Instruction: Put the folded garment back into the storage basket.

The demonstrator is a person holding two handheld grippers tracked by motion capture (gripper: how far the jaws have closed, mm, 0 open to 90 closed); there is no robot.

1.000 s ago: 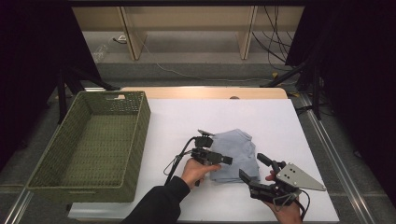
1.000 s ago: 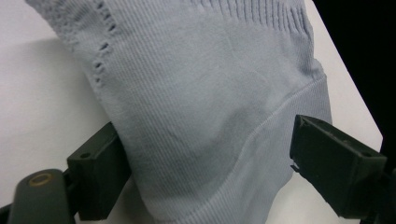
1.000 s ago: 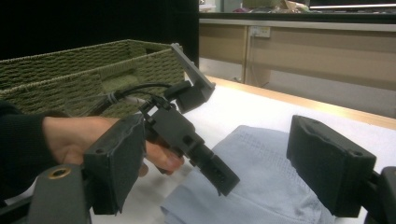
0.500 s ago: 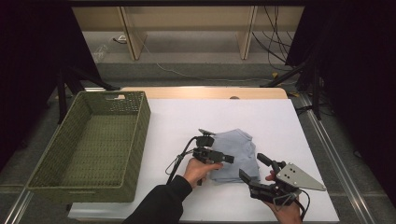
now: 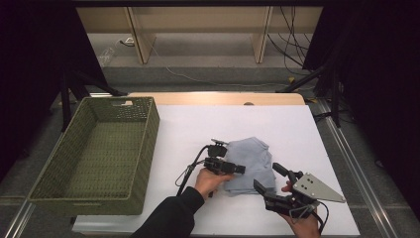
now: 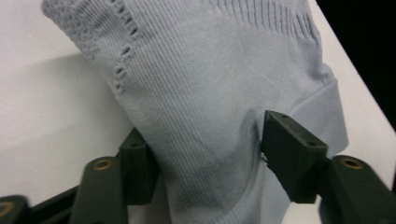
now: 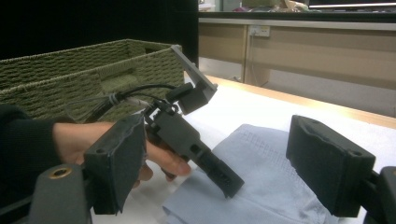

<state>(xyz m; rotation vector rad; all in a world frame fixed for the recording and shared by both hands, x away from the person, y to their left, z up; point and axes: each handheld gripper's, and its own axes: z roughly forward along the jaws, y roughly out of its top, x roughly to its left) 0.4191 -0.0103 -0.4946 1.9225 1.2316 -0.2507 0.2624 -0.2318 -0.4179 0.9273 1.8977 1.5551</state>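
Basket (image 5: 94,158) left of cloth (image 5: 250,161), left gripper (image 5: 236,169) on cloth, table (image 5: 198,129) beneath

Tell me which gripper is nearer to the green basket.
Left. The left gripper sits over the grey knit cloth, to the right of the green basket. The right gripper is farther right, past the cloth's near edge.

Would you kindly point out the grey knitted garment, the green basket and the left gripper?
grey knitted garment (image 5: 255,161), high view, middle of the folded cloth.
green basket (image 5: 151,144), high view, right wall.
left gripper (image 7: 229,184), right gripper view, between its fingertips.
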